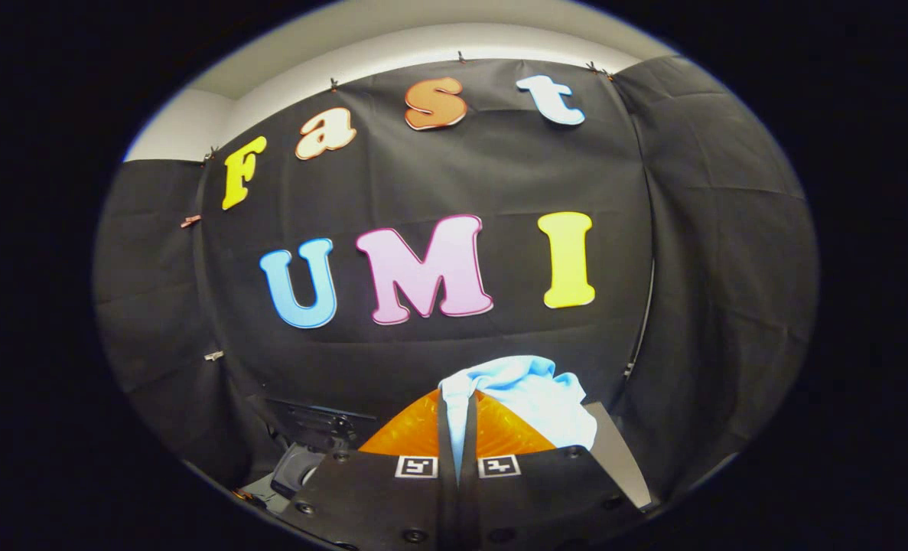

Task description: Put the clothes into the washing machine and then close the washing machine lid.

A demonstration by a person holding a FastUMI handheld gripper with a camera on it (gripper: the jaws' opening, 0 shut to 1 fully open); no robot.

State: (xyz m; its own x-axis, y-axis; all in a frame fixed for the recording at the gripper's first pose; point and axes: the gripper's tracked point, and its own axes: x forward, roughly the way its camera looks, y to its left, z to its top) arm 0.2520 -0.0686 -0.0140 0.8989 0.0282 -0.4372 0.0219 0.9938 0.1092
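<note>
The tool [457, 436] has its two fingers [444, 428] pressed nearly together, pinching a crumpled light-blue cloth garment [534, 398]. The garment bunches just ahead of the fingers, above a translucent orange ribbed lid [408, 432].

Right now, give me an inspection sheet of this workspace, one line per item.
Surface: nothing seen beyond a pale panel beside the fingers.
Job's things: a light blue cloth is pinched between the fingers and bunches up just beyond their tips, held up in front of the booth wall; a translucent orange piece sits behind the fingers, possibly part of the washing machine, hard to tell.
Clutter: a dark device low down, beside the fingers.
Grippers: gripper shut on the light blue cloth, fingers nearly together.
Cables: a thin dark cable runs down the wall.
Surroundings: black cloth wall held by small clips, white wall above.
</note>
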